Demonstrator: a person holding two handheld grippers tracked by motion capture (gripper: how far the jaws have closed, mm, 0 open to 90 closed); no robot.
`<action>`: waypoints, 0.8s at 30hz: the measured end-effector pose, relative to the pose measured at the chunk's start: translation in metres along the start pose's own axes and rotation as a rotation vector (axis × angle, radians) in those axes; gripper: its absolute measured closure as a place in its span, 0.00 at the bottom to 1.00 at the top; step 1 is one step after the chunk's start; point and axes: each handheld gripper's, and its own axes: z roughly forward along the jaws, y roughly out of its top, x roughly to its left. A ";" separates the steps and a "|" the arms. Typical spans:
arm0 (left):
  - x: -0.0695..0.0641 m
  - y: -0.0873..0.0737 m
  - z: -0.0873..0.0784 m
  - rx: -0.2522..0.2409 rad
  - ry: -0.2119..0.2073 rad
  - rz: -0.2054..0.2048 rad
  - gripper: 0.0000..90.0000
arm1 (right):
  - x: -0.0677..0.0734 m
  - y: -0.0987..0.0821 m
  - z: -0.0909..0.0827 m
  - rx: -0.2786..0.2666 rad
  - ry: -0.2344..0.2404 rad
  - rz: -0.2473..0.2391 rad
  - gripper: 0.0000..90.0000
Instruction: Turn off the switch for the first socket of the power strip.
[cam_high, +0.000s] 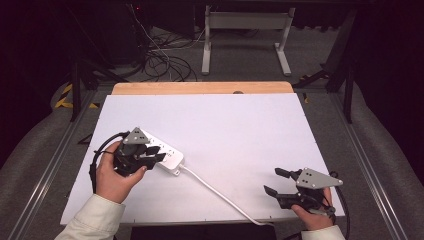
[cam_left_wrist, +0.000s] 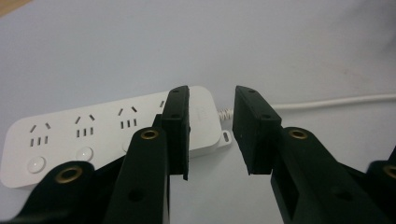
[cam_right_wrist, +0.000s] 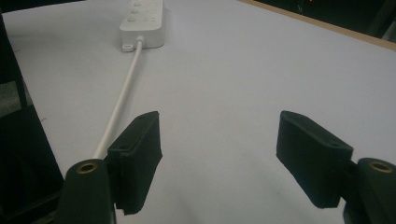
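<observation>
White plastic power strip (cam_high: 159, 152) is seen lying flat at the table's (cam_high: 240, 130) near left, its cord end framed, ungripped, by the part-closed left gripper (cam_left_wrist: 211, 128), seemingly for a grasp, while the right gripper (cam_right_wrist: 218, 161) is held wide apart near right beside the cable (cam_right_wrist: 122, 98).

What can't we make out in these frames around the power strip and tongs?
- Power strip: near end hidden under the left tongs in the high view.
- Its cable: plug end cut off by the table's front edge.
- Left gripper view: pads not visibly touching the strip; contact unclear.
- Right tongs: open, empty.
</observation>
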 end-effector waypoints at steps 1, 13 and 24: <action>0.001 0.001 0.001 0.011 -0.002 -0.005 0.73 | 0.000 0.000 0.000 0.000 0.000 0.000 0.35; 0.012 0.010 0.017 0.105 -0.023 -0.030 0.82 | 0.000 0.000 0.000 0.001 -0.001 -0.001 0.35; 0.021 0.013 0.040 0.228 -0.030 -0.023 1.00 | 0.000 0.000 0.000 0.002 -0.001 -0.002 0.35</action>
